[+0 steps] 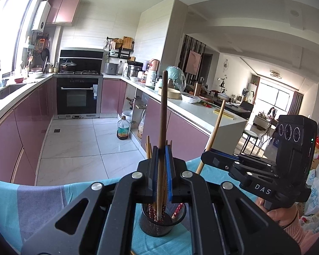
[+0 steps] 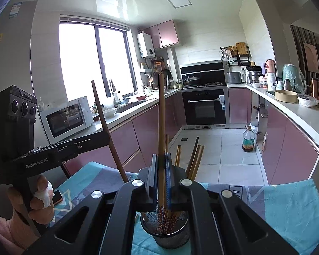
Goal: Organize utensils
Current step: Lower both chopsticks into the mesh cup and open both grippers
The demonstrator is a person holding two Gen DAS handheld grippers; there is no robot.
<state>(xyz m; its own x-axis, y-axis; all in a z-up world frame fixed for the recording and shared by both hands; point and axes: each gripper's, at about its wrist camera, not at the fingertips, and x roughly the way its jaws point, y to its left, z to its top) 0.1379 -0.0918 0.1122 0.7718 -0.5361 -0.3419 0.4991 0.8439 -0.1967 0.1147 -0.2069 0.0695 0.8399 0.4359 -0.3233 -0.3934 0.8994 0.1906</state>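
A black mesh holder (image 1: 151, 227) (image 2: 172, 241) stands on a turquoise cloth (image 1: 42, 201) and holds several chopsticks, some with red patterned ends. My left gripper (image 1: 161, 152) (image 2: 107, 137) is shut on a dark brown chopstick (image 1: 164, 106) (image 2: 100, 106), which stands nearly upright with its lower end inside the holder. My right gripper (image 2: 161, 157) (image 1: 206, 152) is shut on a lighter wooden chopstick (image 2: 161, 110) (image 1: 218, 123), also upright, with its lower end down in the holder. The two grippers hover side by side just above the holder's rim.
A person's hand (image 1: 280, 212) (image 2: 38, 199) grips each handle. A phone (image 2: 57, 196) lies on the cloth at the left. Beyond the table edge is tiled floor with an oil bottle (image 1: 123, 129) (image 2: 248, 140). Pink cabinets and counters line both sides.
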